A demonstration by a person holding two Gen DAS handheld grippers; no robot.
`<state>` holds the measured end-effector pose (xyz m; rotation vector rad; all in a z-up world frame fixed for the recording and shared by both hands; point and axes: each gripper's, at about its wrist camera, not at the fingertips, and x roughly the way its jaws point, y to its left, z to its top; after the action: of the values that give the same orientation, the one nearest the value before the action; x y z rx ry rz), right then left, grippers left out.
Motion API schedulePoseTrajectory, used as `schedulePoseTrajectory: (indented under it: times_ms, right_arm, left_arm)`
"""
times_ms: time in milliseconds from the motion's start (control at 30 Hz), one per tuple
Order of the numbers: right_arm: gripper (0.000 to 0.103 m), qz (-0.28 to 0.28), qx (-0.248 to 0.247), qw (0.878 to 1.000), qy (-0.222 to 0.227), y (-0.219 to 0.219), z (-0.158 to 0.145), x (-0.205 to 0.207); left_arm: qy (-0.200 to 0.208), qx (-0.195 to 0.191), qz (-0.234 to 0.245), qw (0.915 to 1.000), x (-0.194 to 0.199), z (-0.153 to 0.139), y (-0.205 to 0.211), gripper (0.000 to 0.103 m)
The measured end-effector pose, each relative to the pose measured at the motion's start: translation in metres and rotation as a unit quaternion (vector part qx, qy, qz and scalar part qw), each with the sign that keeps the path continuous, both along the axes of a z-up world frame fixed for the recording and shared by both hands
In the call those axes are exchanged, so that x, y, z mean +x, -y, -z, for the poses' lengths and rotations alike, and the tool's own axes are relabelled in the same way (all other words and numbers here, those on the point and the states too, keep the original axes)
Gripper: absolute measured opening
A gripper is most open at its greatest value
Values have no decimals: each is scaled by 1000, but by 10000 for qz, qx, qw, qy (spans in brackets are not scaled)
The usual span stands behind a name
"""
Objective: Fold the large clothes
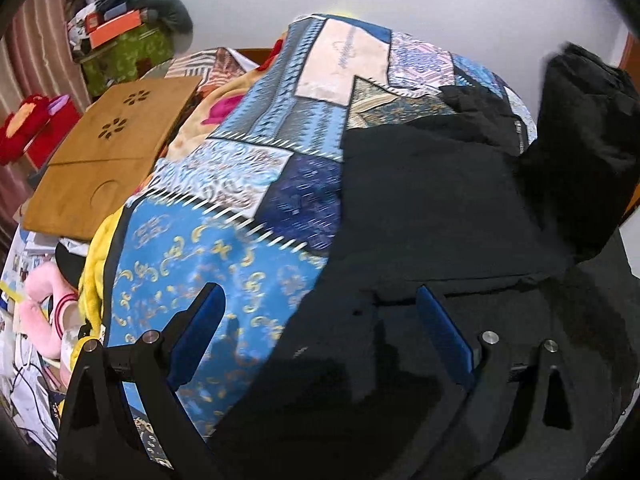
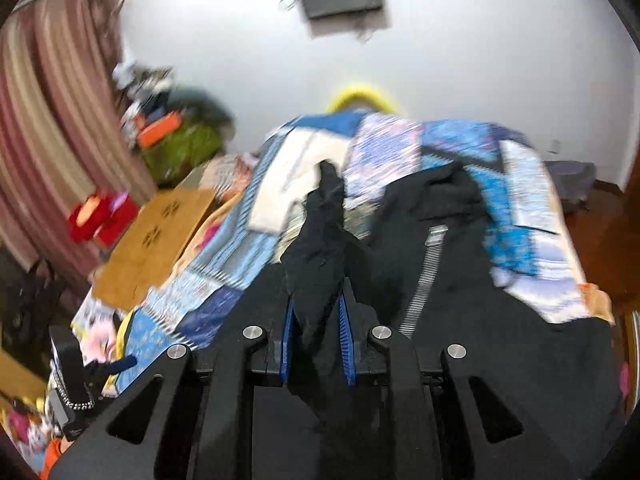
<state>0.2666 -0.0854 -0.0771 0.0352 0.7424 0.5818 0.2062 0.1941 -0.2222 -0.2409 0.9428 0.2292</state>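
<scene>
Two grippers work a black jacket (image 1: pixel 432 208) spread on a bed's blue patchwork quilt (image 1: pixel 224 248): the right gripper (image 2: pixel 316 316), jaws clamped on a bunched fold of the dark cloth, could lose it if the slick fabric slides free mid-lift. Beyond, the left gripper (image 1: pixel 320 312) hovers low over the jacket's near edge, jaws wide apart and empty, pointing toward the headboard wall.

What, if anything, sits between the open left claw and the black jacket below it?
Nothing visible. The left claw hangs open directly over the black jacket spread on the patchwork quilt; the right claw is already shut on a fold of it.
</scene>
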Motion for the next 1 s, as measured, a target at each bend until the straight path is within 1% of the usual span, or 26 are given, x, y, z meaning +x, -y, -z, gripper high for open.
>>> schedulePoseTrajectory:
  times_ms: [67, 133, 233, 300, 400, 467, 533, 600, 667, 800, 900, 933, 1000]
  right_arm:
    - [17, 244, 62, 9997, -11, 25, -1, 2]
    - [17, 443, 104, 9989, -96, 44, 5, 4]
    - [17, 661, 72, 9972, -343, 70, 24, 7]
    - [17, 775, -19, 9949, -649, 87, 48, 7]
    - [17, 991, 15, 9877, -1210, 115, 84, 8]
    - [18, 1043, 56, 9828, -1521, 127, 106, 7]
    - [20, 1080, 93, 9781, -1778, 135, 121, 5]
    - [23, 1106, 67, 9748, -1938, 139, 129, 1]
    - [28, 1192, -6, 9730, -1974, 146, 128, -4]
    - [28, 1415, -117, 9719, -1877, 162, 117, -8]
    - [28, 1588, -70, 9728, -1683, 181, 99, -17]
    - [30, 1618, -64, 9734, -1619, 185, 95, -19]
    - [39, 1756, -7, 9743, -1412, 201, 80, -28]
  left_arm:
    - [13, 14, 42, 10000, 2, -3, 7, 97]
    - [21, 35, 92, 9999, 3, -5, 15, 97]
    - [20, 85, 162, 9998, 5, -9, 27, 97]
    - [26, 107, 213, 9997, 4, -11, 34, 97]
    - [23, 149, 278, 9995, 4, -14, 44, 97]
    - [-2, 167, 312, 9994, 4, -15, 49, 97]
    - [-41, 172, 339, 9993, 5, -14, 53, 97]
    - [-82, 164, 356, 9992, 6, -14, 57, 97]
    - [-113, 139, 379, 9991, 7, -13, 62, 97]
    - [-107, 141, 460, 9988, 10, -16, 73, 97]
    - [-35, 182, 568, 9982, 14, -22, 84, 97]
    - [-1, 201, 614, 9979, 16, -25, 88, 97]
    - [85, 244, 698, 9972, 21, -32, 96, 97]
